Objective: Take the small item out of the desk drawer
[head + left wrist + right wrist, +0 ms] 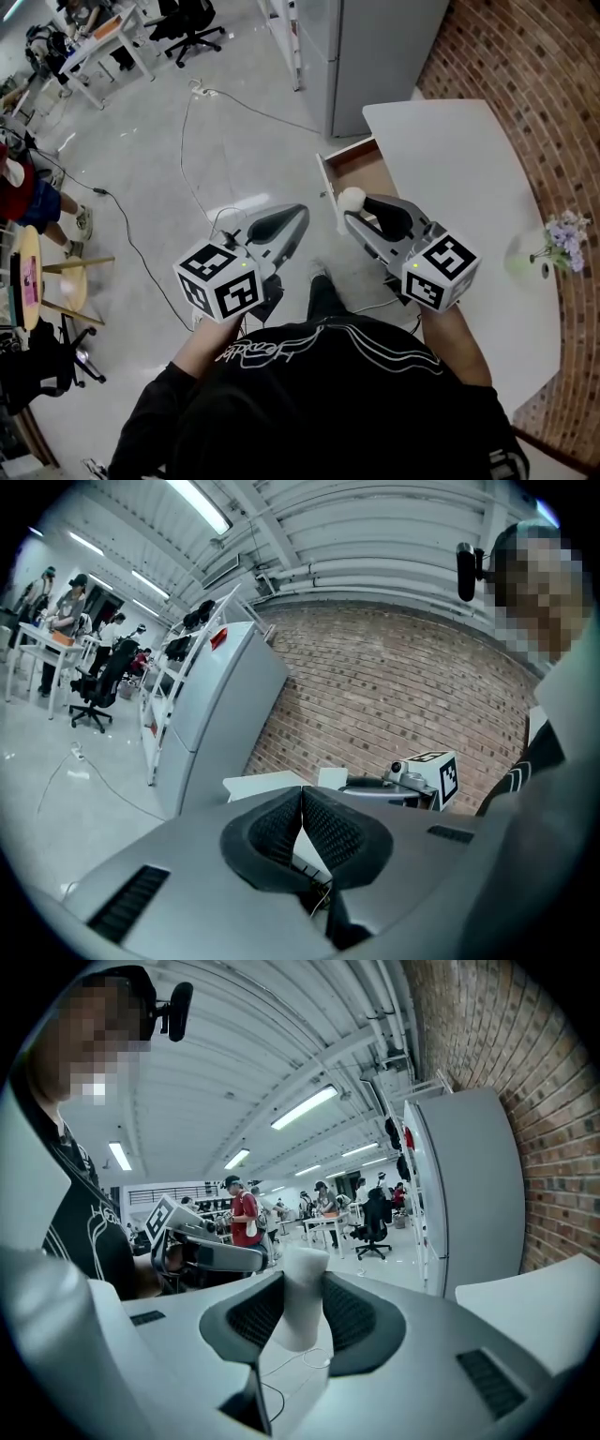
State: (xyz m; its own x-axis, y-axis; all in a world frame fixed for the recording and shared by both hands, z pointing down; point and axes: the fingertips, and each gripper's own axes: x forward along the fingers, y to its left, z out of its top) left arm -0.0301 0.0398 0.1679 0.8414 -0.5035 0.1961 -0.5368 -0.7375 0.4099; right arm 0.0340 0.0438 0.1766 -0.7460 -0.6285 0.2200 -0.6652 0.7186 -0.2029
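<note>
- The right gripper (351, 206) (302, 1281) pinches a small white rounded item (352, 198) (301, 1305) between its dark ribbed pads, with the jaws part-way closed on it.
- In the head view, the item sits at the near end of the open brown wooden drawer (363, 166) of the white desk (459, 178).
- The left gripper (299, 214) (302, 794) has its jaws pressed together on nothing, and it hangs over the grey floor (187, 150) beside the drawer.

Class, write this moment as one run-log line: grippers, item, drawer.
left gripper: shut, empty | right gripper: shut on small white item | drawer: open | item: held out of drawer
</note>
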